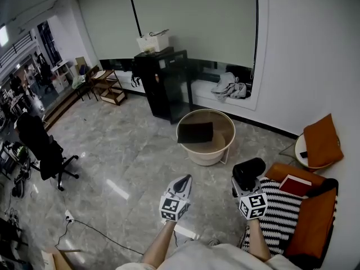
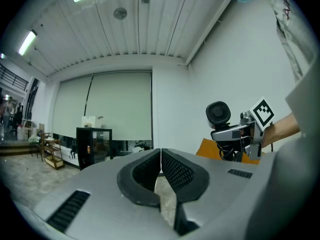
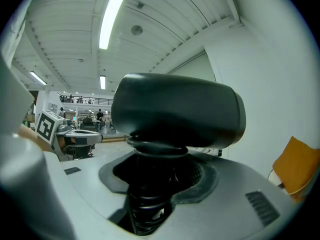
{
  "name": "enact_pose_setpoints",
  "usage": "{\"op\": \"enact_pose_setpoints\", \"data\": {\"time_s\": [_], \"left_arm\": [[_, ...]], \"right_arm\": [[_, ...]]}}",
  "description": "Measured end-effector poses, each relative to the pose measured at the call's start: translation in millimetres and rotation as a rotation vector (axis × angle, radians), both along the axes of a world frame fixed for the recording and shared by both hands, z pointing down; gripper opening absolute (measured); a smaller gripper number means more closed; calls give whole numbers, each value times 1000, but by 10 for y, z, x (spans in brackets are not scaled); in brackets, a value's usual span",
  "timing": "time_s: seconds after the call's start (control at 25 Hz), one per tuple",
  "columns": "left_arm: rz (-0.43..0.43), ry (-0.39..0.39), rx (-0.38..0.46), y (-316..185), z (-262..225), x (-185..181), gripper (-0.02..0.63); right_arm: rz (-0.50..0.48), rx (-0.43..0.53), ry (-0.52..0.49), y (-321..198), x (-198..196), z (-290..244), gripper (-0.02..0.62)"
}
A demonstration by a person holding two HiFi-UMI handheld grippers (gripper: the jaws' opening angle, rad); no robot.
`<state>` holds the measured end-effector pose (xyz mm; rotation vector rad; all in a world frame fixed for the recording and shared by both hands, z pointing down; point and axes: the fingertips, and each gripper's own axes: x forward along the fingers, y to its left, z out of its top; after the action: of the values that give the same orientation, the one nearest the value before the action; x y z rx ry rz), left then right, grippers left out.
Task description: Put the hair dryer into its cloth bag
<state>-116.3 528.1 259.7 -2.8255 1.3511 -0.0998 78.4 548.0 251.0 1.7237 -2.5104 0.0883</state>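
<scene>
Hold right claw [image 3: 155, 184] clamped on hair dryer [image 3: 177, 116] handle; open shut, empty left claw [image 2: 160, 166] for dark bag [image 1: 195, 133].

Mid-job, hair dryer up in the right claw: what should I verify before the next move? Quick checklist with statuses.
1. Hair dryer secure in right claw: ok, its handle sits clamped between the jaws.
2. Left claw empty: ok, nothing between the jaws.
3. Left claw open to take the bag: not ok, shut.
4. Cloth bag located: cannot tell; a dark flat item in the round tub may be it.
5. Bag mouth open: cannot tell.
</scene>
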Motion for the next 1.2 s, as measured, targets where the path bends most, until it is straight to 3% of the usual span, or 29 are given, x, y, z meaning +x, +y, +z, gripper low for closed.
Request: {"op": "enact_pose_setpoints", "data": {"time_s": [0.68, 1.2], "left_arm": [[-24, -21, -45, -325, 283, 356, 31], [22, 6, -46, -1658, 383, 472, 31]], "right_arm": [[-19, -40, 7, -354, 437, 238, 207], [29, -52, 22, -1537, 523, 300, 207]]}}
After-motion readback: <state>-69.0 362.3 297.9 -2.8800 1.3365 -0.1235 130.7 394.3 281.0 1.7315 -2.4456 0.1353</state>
